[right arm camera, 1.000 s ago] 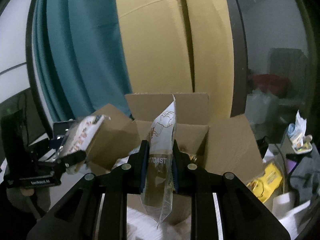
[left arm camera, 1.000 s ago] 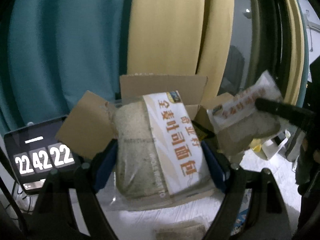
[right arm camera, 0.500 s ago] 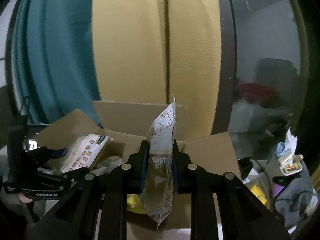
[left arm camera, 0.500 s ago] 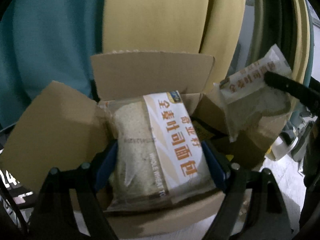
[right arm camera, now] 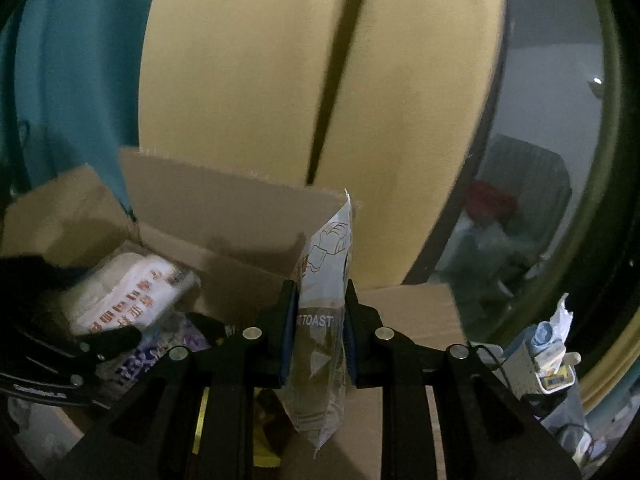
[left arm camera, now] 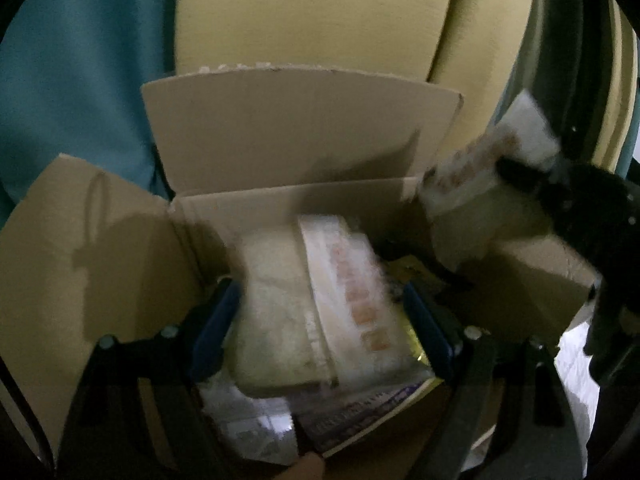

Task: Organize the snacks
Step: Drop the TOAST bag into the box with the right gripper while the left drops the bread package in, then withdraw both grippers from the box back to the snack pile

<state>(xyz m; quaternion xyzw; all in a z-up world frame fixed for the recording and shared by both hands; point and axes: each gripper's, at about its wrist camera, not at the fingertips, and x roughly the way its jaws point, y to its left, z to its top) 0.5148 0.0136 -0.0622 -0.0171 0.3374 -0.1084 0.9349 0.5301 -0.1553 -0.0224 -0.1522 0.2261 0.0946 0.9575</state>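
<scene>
My left gripper (left arm camera: 320,320) holds a whole wheat toast pack (left arm camera: 312,308) between its blue pads, low inside the open cardboard box (left arm camera: 280,208); the pack is blurred. It also shows in the right wrist view (right arm camera: 132,296). My right gripper (right arm camera: 318,320) is shut on a second toast pack (right arm camera: 324,320), held upright on edge above the box's right flap (right arm camera: 408,308). That pack also shows in the left wrist view (left arm camera: 488,164), at the right over the box.
Other snack packs lie in the box bottom (left arm camera: 352,416), one yellow (right arm camera: 264,448). Box flaps stand open at the back (left arm camera: 300,128) and left (left arm camera: 92,248). Teal and yellow curtains hang behind. Clutter sits at the right (right arm camera: 552,360).
Both grippers have moved forward over the box. The left gripper has lowered its toast pack down into the box. The right gripper still holds its pack above the right side.
</scene>
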